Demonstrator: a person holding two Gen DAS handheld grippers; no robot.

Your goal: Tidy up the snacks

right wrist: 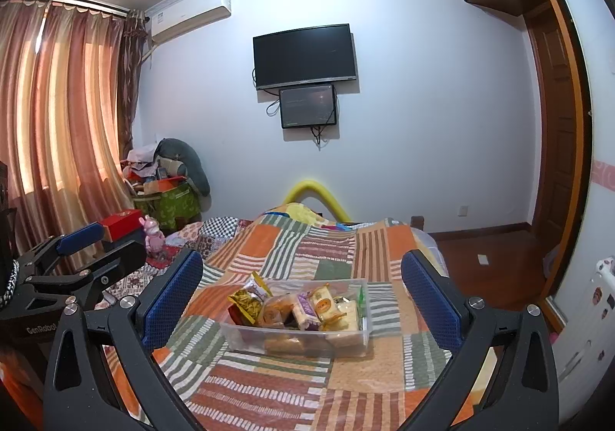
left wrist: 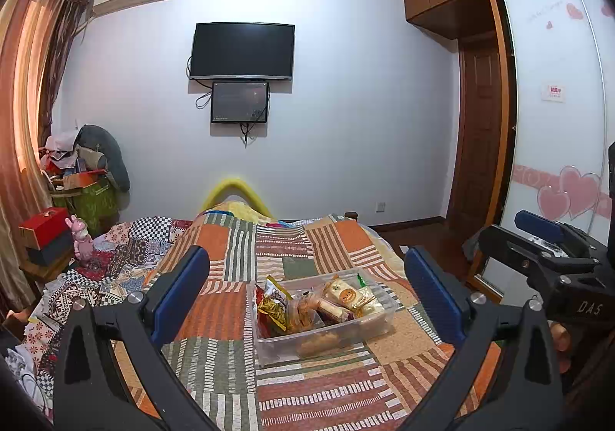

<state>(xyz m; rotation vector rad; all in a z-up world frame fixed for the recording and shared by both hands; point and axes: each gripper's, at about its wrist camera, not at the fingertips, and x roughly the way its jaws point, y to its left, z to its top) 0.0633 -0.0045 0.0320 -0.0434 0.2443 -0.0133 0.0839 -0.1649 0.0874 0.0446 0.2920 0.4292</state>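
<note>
Two hand-held grippers, both yours, both released and empty: left hand-held gripper (left wrist: 303, 300), right hand-held gripper (right wrist: 301, 296), jaws spread wide, each held back from the goods and touching nothing.

Item: clear plastic bin (right wrist: 348, 348), rectangular, no lid, resting on the patchwork bedspread (right wrist: 269, 388) near the middle of the bed.

Contents: snack packets (right wrist: 307, 310), mixed, several standing on end, a yellow-green bag (right wrist: 248, 302) at the bin's left end, pale wrapped cakes to the right.

Status: no loose snack shows on the bedspread; you appear finished or nearly so.
</note>
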